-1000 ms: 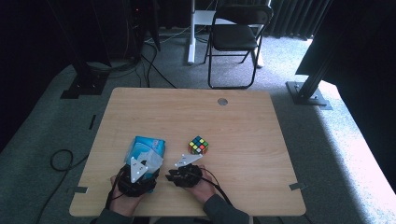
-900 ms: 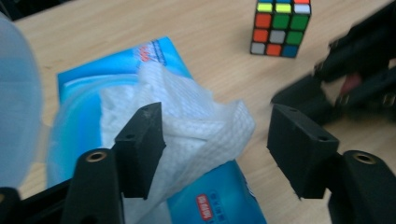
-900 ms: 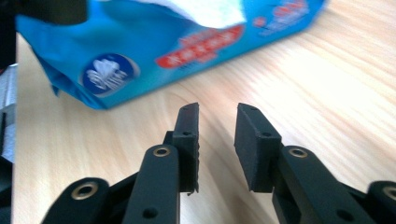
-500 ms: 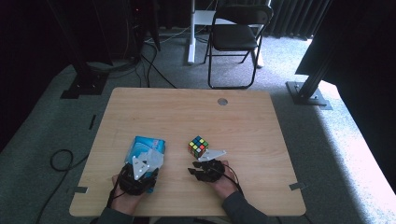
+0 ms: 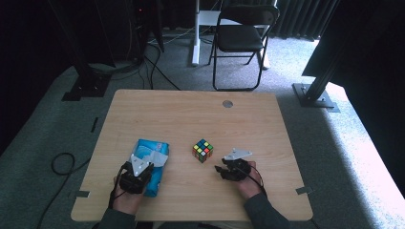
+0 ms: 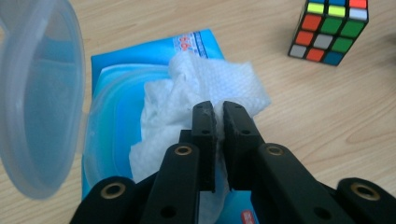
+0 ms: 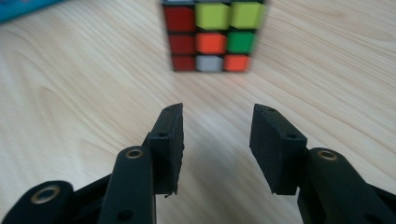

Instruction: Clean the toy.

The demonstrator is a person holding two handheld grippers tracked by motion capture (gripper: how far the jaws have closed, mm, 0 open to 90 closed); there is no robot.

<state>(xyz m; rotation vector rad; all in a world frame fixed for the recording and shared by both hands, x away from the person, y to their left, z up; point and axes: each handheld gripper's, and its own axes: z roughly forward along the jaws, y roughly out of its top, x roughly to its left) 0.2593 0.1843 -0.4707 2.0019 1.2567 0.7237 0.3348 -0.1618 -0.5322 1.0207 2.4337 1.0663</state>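
Your left gripper [image 6: 215,122] had just closed its fingers on a crinkled white wipe [image 6: 201,93] rising from the blue soft pack [image 5: 152,164] on the wooden counter [image 5: 191,119]. Your right gripper [image 7: 217,135] had been opening, fingers apart and empty, facing the colourful puzzle cube [image 7: 212,35].

Bare wood lies open across the far half of the light wooden table [image 5: 191,109]. Nearer, the multicoloured puzzle cube [image 5: 203,150] stands between the blue soft pack of wipes [image 5: 154,148] and the right gripper [image 5: 221,170], with narrow lanes either side.
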